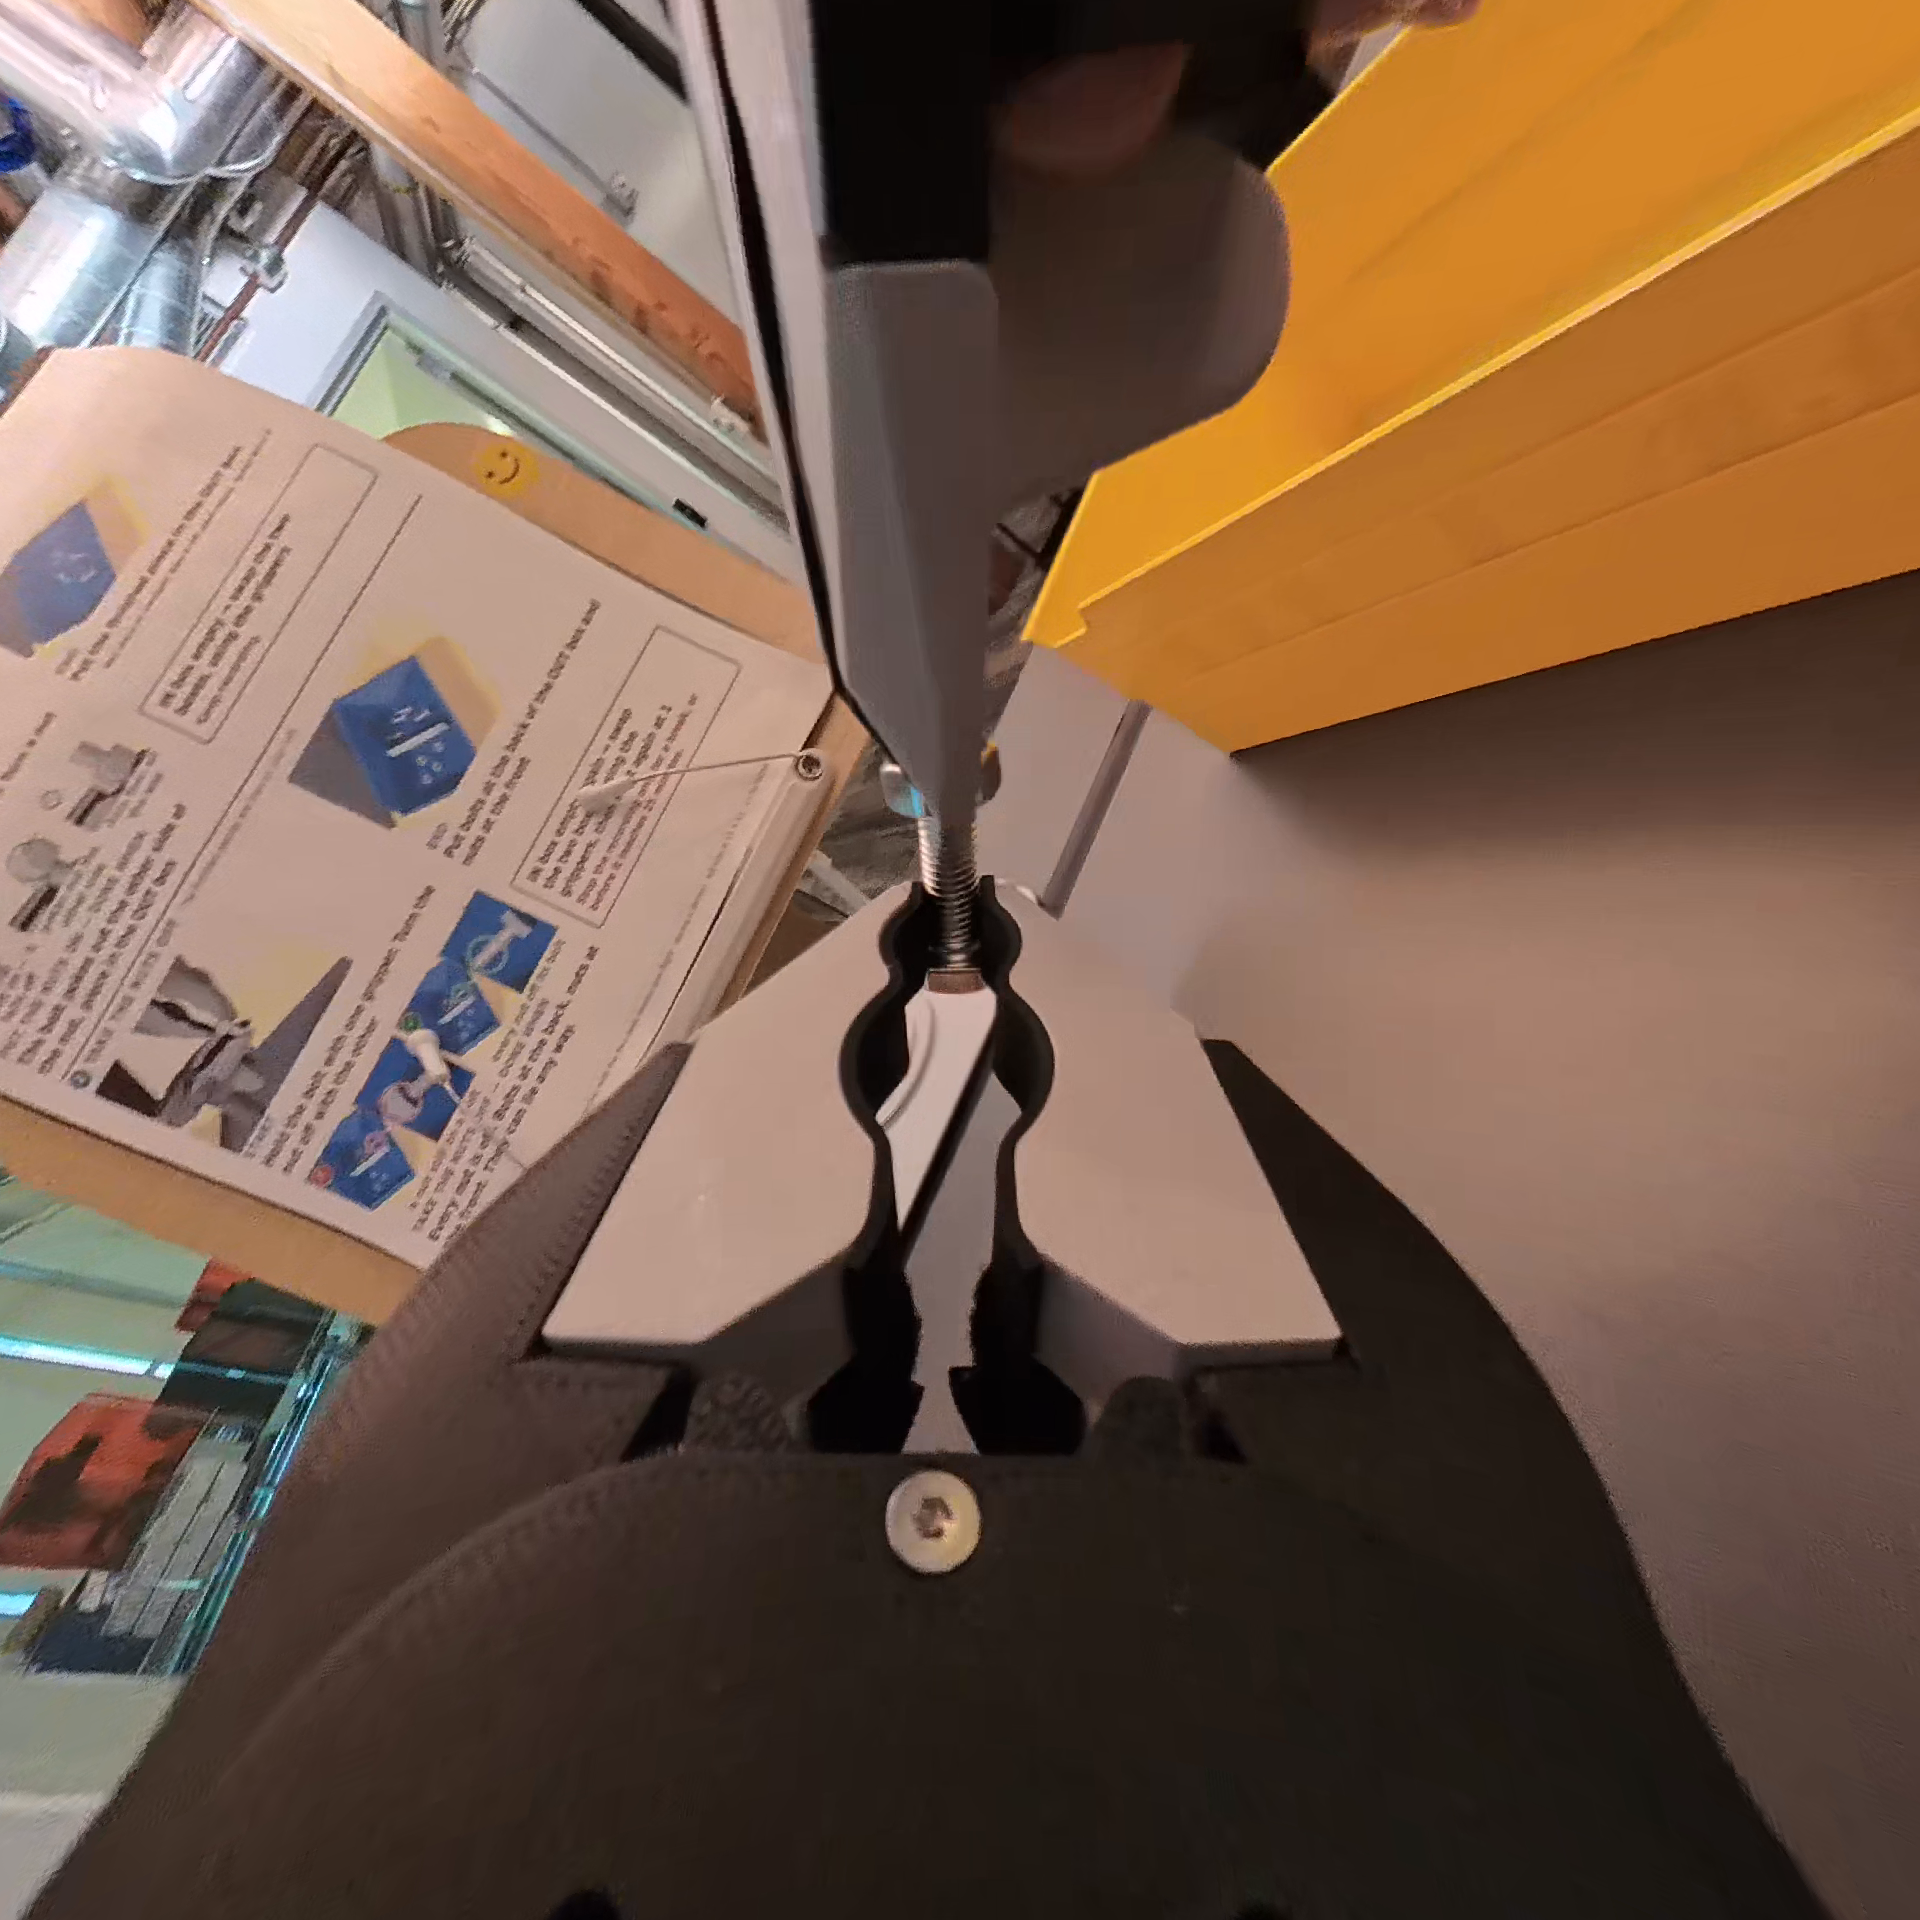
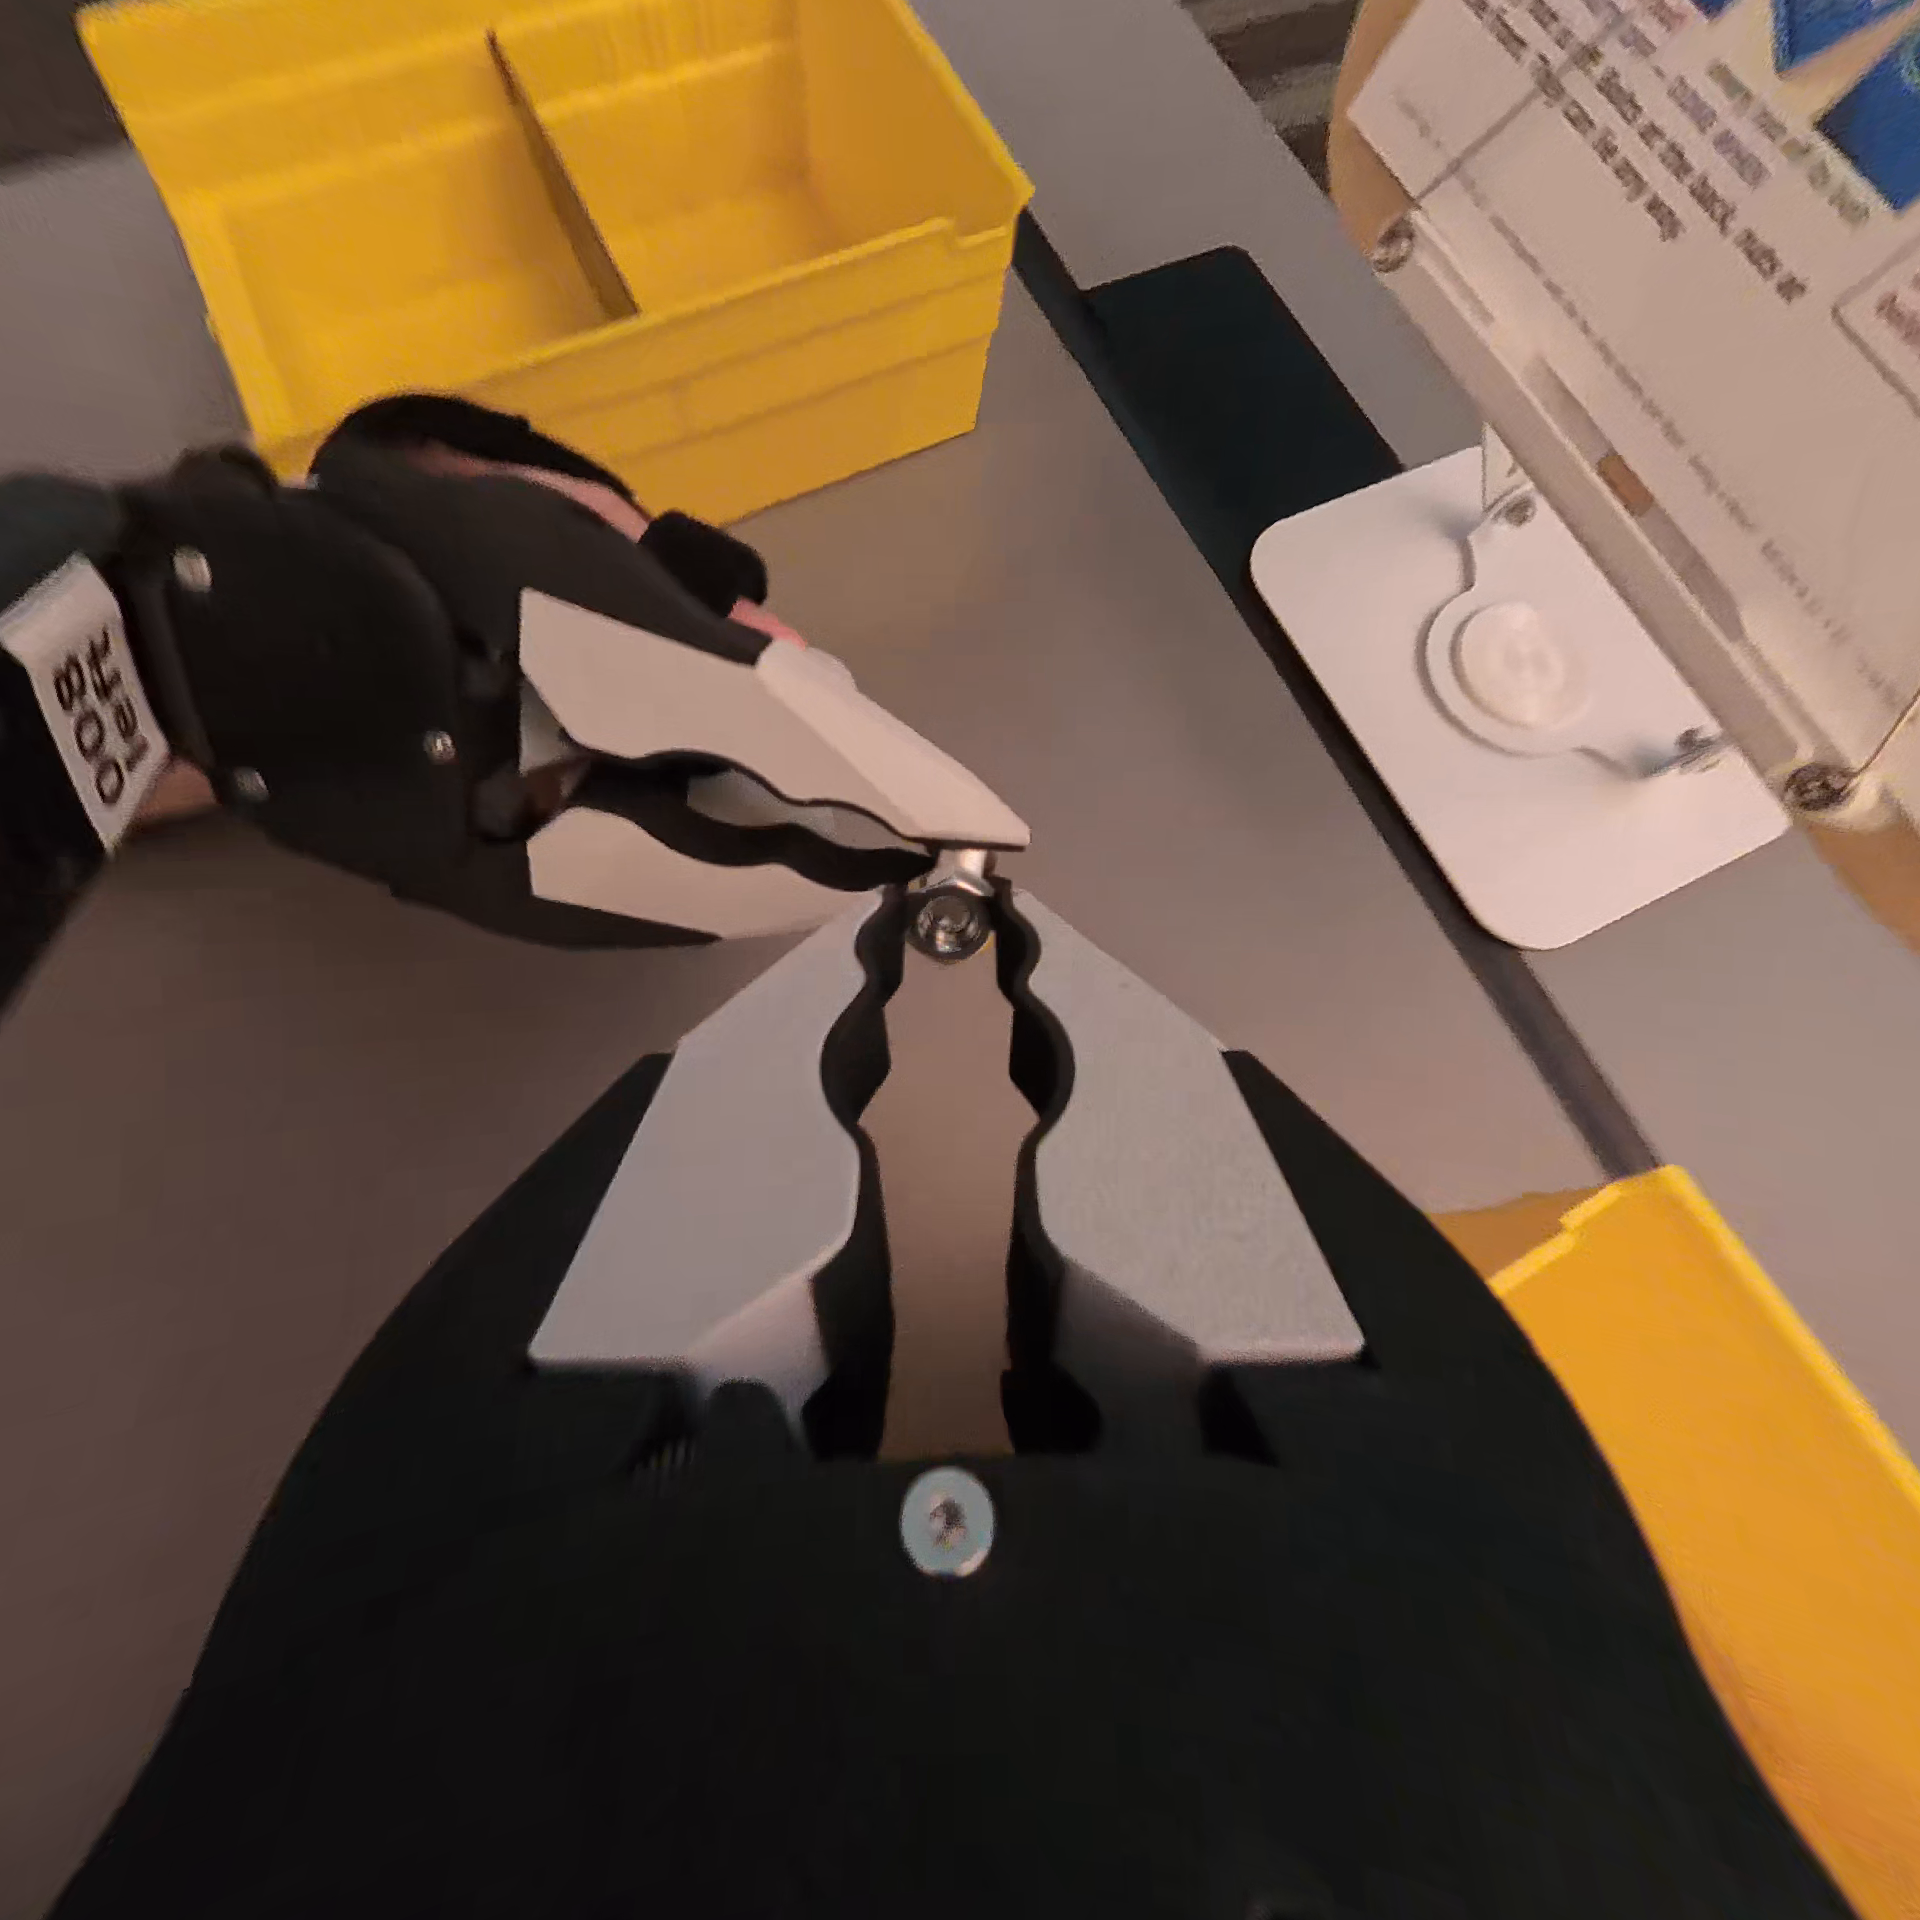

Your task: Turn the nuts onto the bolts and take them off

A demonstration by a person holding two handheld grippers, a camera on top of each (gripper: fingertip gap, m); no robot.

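Note:
In the left wrist view my left gripper (image 1: 951,920) is shut on a silver bolt (image 1: 948,904), gripped near its head, with the threaded shaft pointing away from me. The right gripper (image 1: 935,774) comes in from above and meets the shaft's far end. In the right wrist view my right gripper (image 2: 945,920) is shut on a silver nut (image 2: 945,925), seen end-on, with the bolt's tip in its hole. The left gripper (image 2: 971,847) reaches in from the left, held by a gloved hand (image 2: 468,488), its tips pinching the bolt (image 2: 966,862) just behind the nut. Both are held above the grey table (image 2: 312,1143).
A yellow bin (image 2: 623,208) with a divider stands at the far left of the table. It also shows in the left wrist view (image 1: 1507,416). A second yellow bin (image 2: 1714,1507) is at the near right. An instruction sheet (image 1: 364,779) on a stand with a white base (image 2: 1351,779) stands to the right. My left and right fingertips are right by each other. The white base (image 2: 1351,779) is about 25 cm from both grippers' fingertips.

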